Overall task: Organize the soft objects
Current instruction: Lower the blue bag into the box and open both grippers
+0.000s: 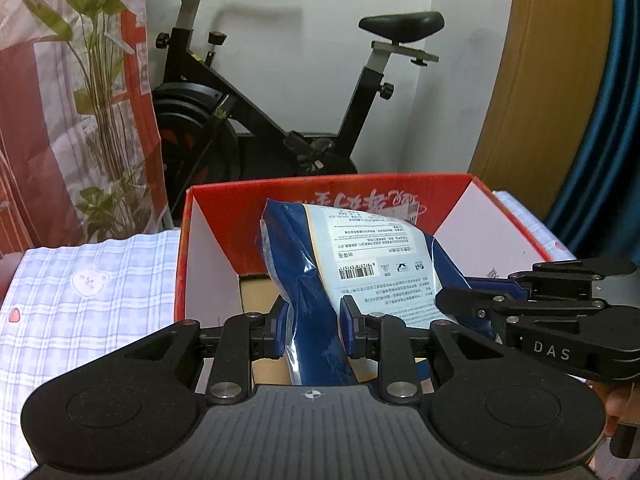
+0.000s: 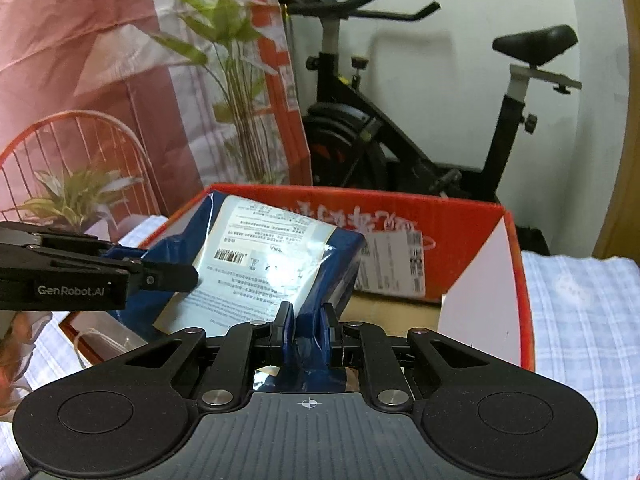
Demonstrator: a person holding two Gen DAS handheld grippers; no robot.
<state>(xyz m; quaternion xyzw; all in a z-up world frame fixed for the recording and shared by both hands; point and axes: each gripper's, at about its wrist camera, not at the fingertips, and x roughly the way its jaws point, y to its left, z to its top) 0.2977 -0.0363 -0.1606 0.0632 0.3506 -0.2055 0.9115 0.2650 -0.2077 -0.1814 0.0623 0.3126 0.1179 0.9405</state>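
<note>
Left tongs [image 1: 310, 330] clenched on the lower end of a blue plastic-wrapped soft pack [image 1: 360, 264]. Right tongs [image 2: 308, 326] clenched on the same pack [image 2: 264, 264] at another edge. Pack held upright, tilted, over the open red cardboard box [image 1: 400, 188]. Checked cloth [image 1: 80, 292] at 9 o'clock of the box; exercise bike [image 1: 280, 92] at 12.

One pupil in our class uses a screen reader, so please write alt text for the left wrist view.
The left gripper is shut on a blue plastic package held over an open red cardboard box, while the right gripper grips the same package from the right. The box sits on a checked cloth, with an exercise bike behind.
</note>
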